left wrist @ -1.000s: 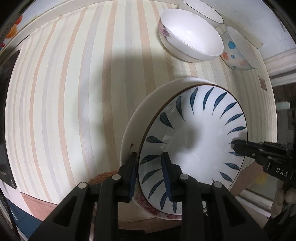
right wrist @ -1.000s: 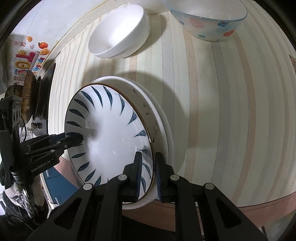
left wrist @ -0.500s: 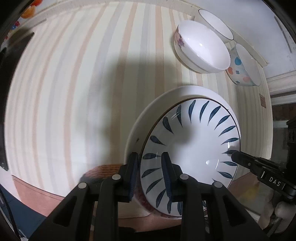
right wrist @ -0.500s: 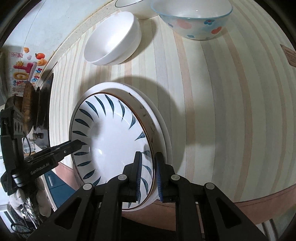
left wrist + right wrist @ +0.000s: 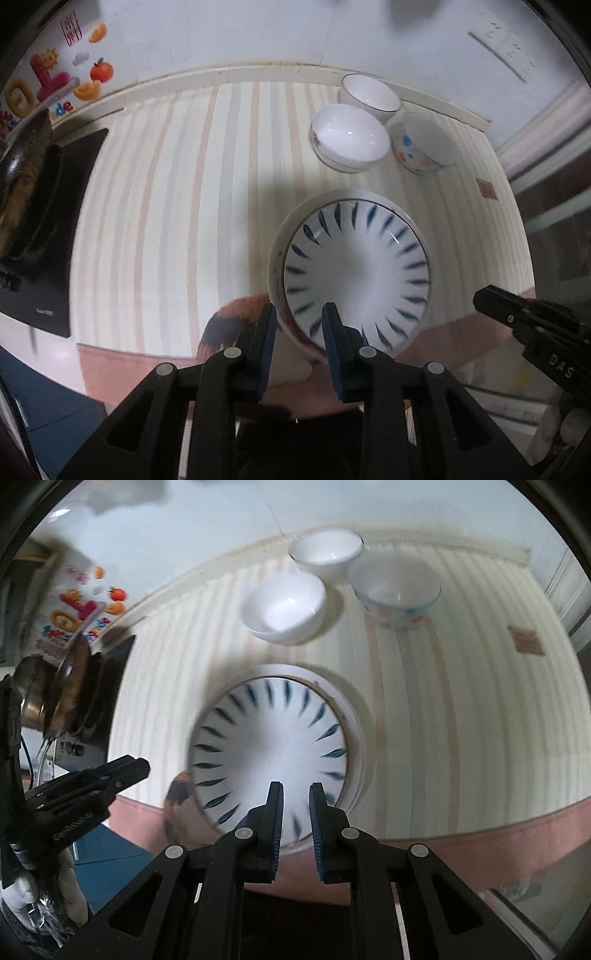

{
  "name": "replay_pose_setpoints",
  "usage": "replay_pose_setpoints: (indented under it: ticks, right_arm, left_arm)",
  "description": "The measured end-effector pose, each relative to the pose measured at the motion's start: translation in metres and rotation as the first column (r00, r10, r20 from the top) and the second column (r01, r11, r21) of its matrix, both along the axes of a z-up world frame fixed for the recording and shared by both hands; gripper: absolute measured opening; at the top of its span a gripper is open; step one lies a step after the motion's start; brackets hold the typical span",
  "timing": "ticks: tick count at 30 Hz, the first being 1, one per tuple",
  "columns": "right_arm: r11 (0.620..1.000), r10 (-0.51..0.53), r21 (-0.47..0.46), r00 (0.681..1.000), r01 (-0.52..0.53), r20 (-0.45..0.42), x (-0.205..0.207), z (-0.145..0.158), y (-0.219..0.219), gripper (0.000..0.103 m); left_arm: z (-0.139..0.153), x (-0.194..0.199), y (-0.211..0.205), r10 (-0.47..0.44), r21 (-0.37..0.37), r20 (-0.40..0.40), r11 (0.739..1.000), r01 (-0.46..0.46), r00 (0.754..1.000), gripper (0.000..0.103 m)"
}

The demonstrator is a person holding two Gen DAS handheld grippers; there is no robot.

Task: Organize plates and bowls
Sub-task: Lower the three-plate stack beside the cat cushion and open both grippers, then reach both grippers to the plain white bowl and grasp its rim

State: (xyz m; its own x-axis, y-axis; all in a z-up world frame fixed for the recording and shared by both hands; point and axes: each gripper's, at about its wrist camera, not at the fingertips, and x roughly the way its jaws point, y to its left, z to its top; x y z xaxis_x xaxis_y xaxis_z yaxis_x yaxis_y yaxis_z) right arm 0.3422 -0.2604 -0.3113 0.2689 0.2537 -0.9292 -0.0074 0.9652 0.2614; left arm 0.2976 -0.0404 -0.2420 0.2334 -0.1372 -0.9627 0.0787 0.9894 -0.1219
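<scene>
A white plate with blue leaf marks (image 5: 356,275) lies nested on a larger white plate (image 5: 277,254) at the front edge of the striped counter; both show in the right wrist view, the leaf plate (image 5: 269,753) and the white plate (image 5: 356,731). My left gripper (image 5: 298,323) is open, raised above the plates' near left rim. My right gripper (image 5: 296,802) is open above the leaf plate's near edge and shows at the right in the left wrist view (image 5: 491,301). Neither holds anything.
Three bowls stand at the back: a white one (image 5: 349,136), a dark-rimmed one (image 5: 369,96) and a dotted one (image 5: 423,147). A black cooktop with a pan (image 5: 33,206) is at the left. A brown mat (image 5: 236,314) lies under the plates' left edge.
Both grippers let go of the leaf plate, opened and pulled up and back. The plate now rests on the white plate.
</scene>
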Motion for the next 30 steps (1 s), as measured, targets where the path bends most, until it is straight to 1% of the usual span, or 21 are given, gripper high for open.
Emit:
replay_pose_setpoints:
  ticks: [3, 6, 8, 15, 21, 25, 27, 28, 29, 30]
  right_arm:
    - [1.0, 0.004, -0.01, 0.999, -0.003, 0.049, -0.024, 0.029, 0.012, 0.018]
    - [1.0, 0.0, -0.016, 0.996, 0.002, 0.09, -0.049, 0.054, 0.021, 0.018]
    - [1.0, -0.008, -0.015, 0.994, 0.01, 0.105, -0.062, 0.065, 0.024, 0.018]
    - [0.999, -0.042, -0.005, 0.987, 0.044, 0.153, -0.112, 0.099, 0.032, 0.018]
    - [0.999, -0.049, -0.007, 0.984, 0.051, 0.172, -0.132, 0.116, 0.034, 0.018]
    - [0.999, -0.05, 0.001, 0.985, 0.051, 0.166, -0.13, 0.115, 0.031, 0.018]
    - [0.999, -0.052, 0.009, 0.986, 0.051, 0.159, -0.124, 0.114, 0.026, 0.018]
    - [0.998, -0.054, 0.017, 0.986, 0.052, 0.155, -0.12, 0.113, 0.024, 0.018]
    - [0.998, -0.057, 0.024, 0.987, 0.054, 0.15, -0.114, 0.111, 0.021, 0.02]
    - [0.998, -0.059, 0.03, 0.988, 0.055, 0.143, -0.106, 0.109, 0.017, 0.026]
  left_arm:
    - [0.016, -0.017, 0.0, -0.029, -0.005, 0.015, 1.0, 0.029, 0.999, 0.023]
    - [0.031, -0.035, -0.004, -0.055, 0.005, 0.047, 0.998, 0.055, 0.997, 0.023]
    - [0.041, -0.046, -0.005, -0.065, 0.008, 0.07, 0.998, 0.065, 0.995, 0.023]
    - [0.063, -0.065, -0.001, -0.081, -0.028, 0.103, 0.996, 0.084, 0.991, 0.023]
    - [0.071, -0.07, -0.002, -0.088, -0.046, 0.117, 0.995, 0.094, 0.989, 0.023]
    - [0.071, -0.062, -0.004, -0.076, -0.055, 0.118, 0.995, 0.083, 0.99, 0.024]
    - [0.069, -0.052, -0.006, -0.058, -0.049, 0.117, 0.997, 0.064, 0.991, 0.024]
    - [0.067, -0.046, -0.006, -0.048, -0.049, 0.115, 0.997, 0.054, 0.992, 0.025]
    - [0.064, -0.035, -0.007, -0.03, -0.054, 0.111, 0.998, 0.036, 0.993, 0.027]
    - [0.061, -0.028, -0.007, -0.019, -0.057, 0.111, 0.998, 0.025, 0.994, 0.028]
